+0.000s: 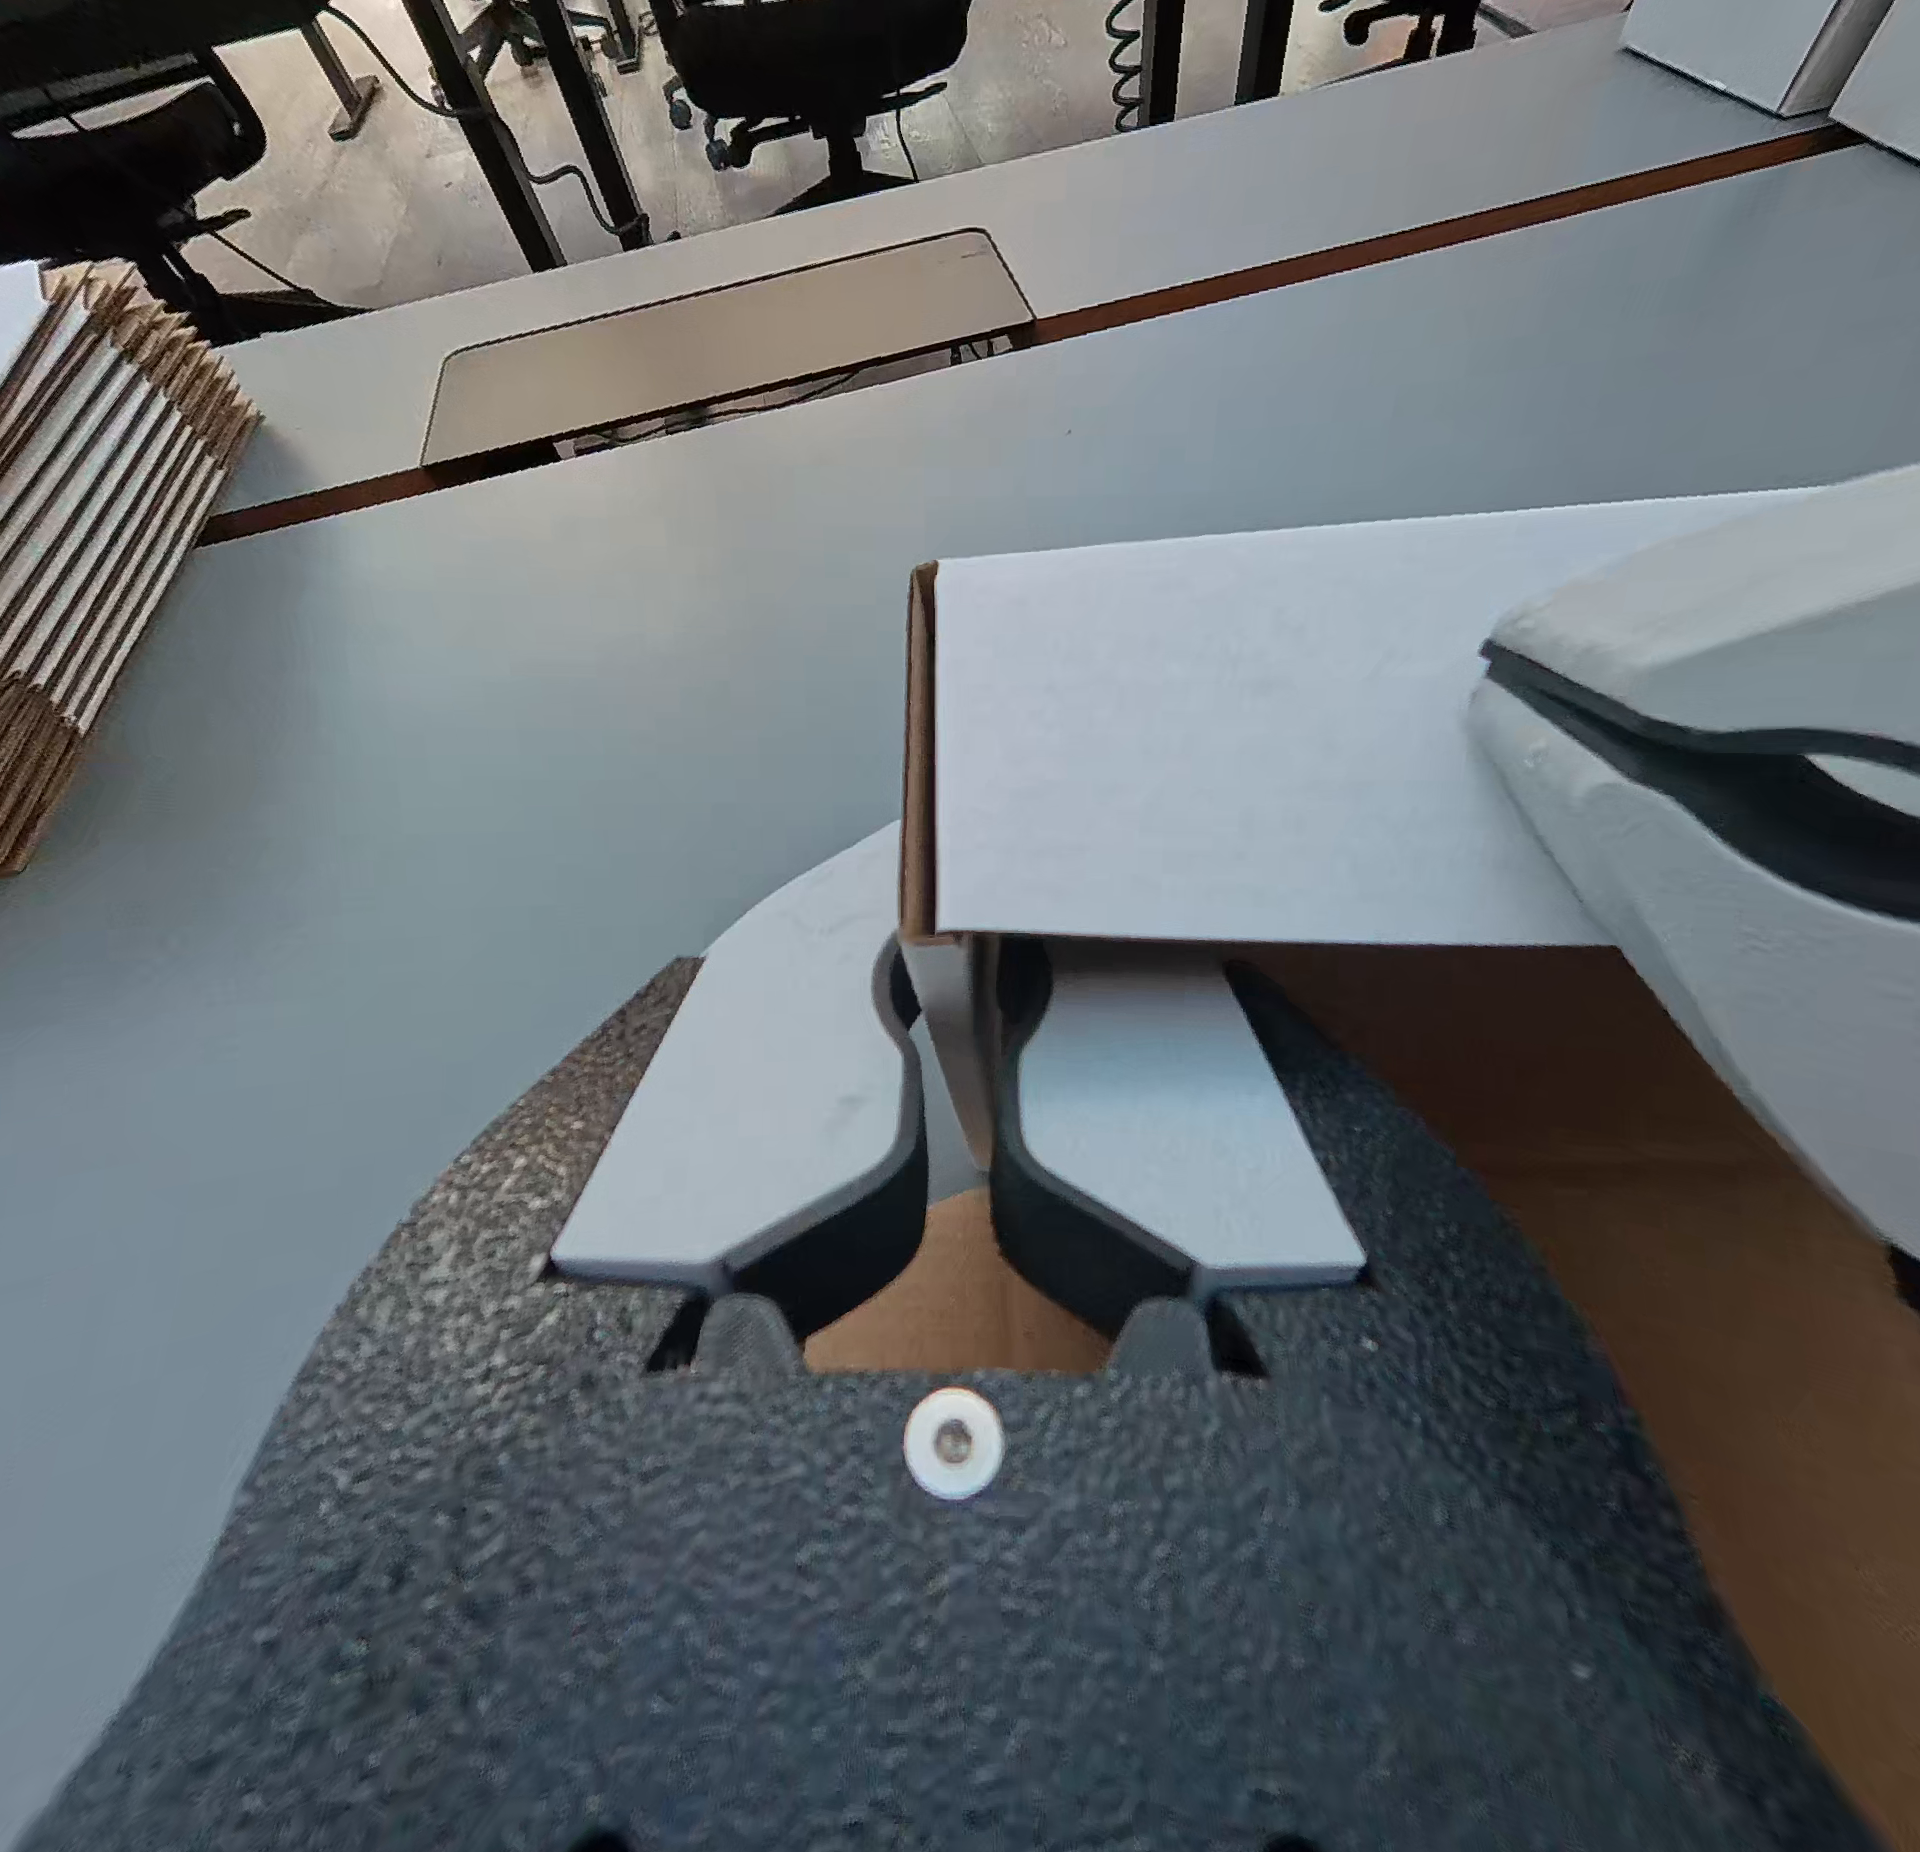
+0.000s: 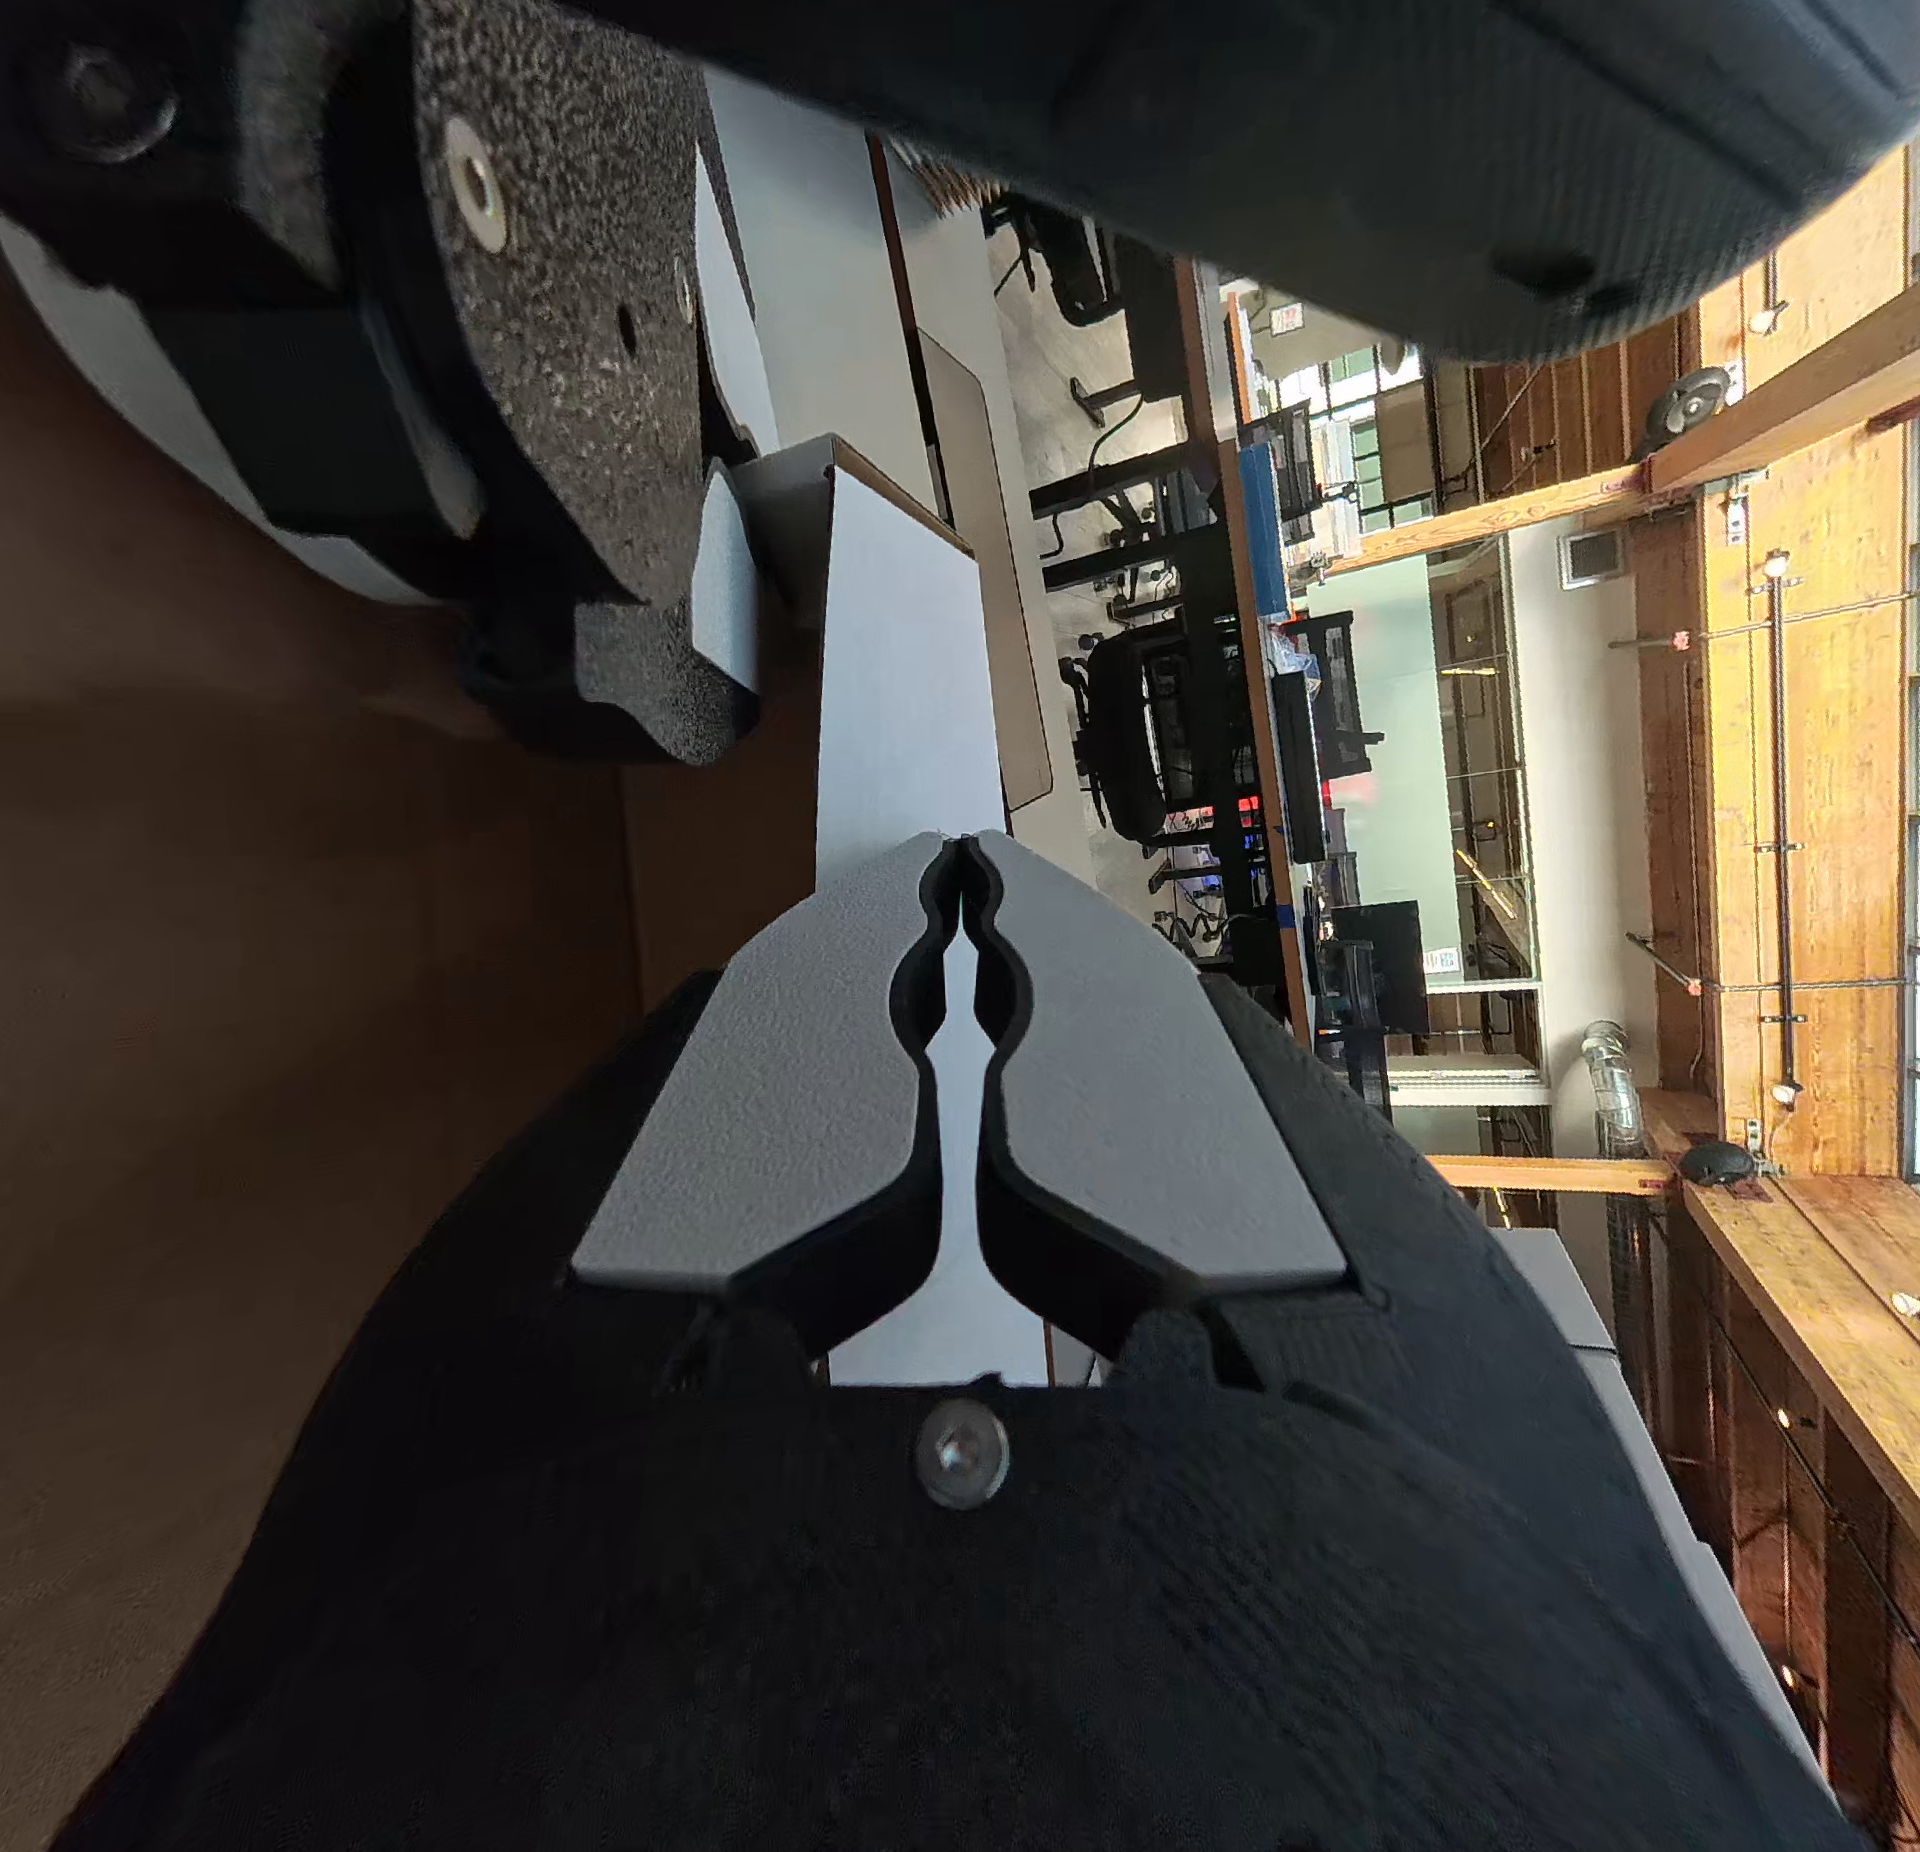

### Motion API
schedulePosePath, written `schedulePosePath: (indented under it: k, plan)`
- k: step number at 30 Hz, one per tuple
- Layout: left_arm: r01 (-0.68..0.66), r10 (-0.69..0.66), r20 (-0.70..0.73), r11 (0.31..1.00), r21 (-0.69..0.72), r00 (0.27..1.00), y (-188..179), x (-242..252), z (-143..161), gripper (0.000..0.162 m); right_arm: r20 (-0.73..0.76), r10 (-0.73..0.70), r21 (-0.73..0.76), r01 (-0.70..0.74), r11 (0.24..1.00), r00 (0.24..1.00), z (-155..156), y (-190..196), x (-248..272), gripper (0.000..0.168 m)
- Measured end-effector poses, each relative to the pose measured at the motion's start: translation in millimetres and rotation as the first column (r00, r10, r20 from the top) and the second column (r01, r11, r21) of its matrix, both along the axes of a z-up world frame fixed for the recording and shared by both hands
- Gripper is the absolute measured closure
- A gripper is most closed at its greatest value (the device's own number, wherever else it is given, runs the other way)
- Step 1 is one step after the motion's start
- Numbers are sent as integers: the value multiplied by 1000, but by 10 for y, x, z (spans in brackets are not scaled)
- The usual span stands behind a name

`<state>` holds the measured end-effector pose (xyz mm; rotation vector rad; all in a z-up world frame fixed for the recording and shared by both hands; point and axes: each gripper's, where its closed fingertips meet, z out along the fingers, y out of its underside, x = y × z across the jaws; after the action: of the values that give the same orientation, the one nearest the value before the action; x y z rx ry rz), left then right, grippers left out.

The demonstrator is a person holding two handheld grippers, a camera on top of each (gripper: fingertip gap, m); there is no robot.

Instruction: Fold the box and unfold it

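The box is white outside and brown inside. Its upright white panel [image 1: 1195, 742] stands in the middle of the left wrist view, above the brown inner floor [image 1: 1558, 1231]. My left gripper [image 1: 961, 981] is closed on a thin white side wall of the box, with its fingertips tucked under the panel's lower edge. My right gripper [image 2: 961, 852] is shut on the edge of the same white panel [image 2: 899, 680]. It also shows at the right of the left wrist view [image 1: 1507, 670]. The left gripper shows at the upper left of the right wrist view [image 2: 717, 576].
A stack of flat cardboard sheets [image 1: 104, 555] lies at the left edge of the grey table [image 1: 416, 867]. White boxes [image 1: 1766, 26] stand at the far right. A second desk and office chairs [image 1: 821, 46] are beyond.
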<state>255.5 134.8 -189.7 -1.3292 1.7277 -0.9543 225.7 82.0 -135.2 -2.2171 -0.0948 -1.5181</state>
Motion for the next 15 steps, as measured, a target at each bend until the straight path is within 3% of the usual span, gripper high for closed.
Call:
schedulePosePath:
  k: [3,7,15]
  plan:
    - [-6,6,4,1000,13,1000,4,2,1,154,105,22,-35,-19,999,994,142,0,-44,168]
    - [-49,49,-2,999,-12,999,74,14,1,155,158,-21,136,-1,991,987,385,-195,-292,168]
    - [-93,93,-5,995,-24,996,142,25,-1,155,123,-234,266,195,944,964,265,-958,-182,168]
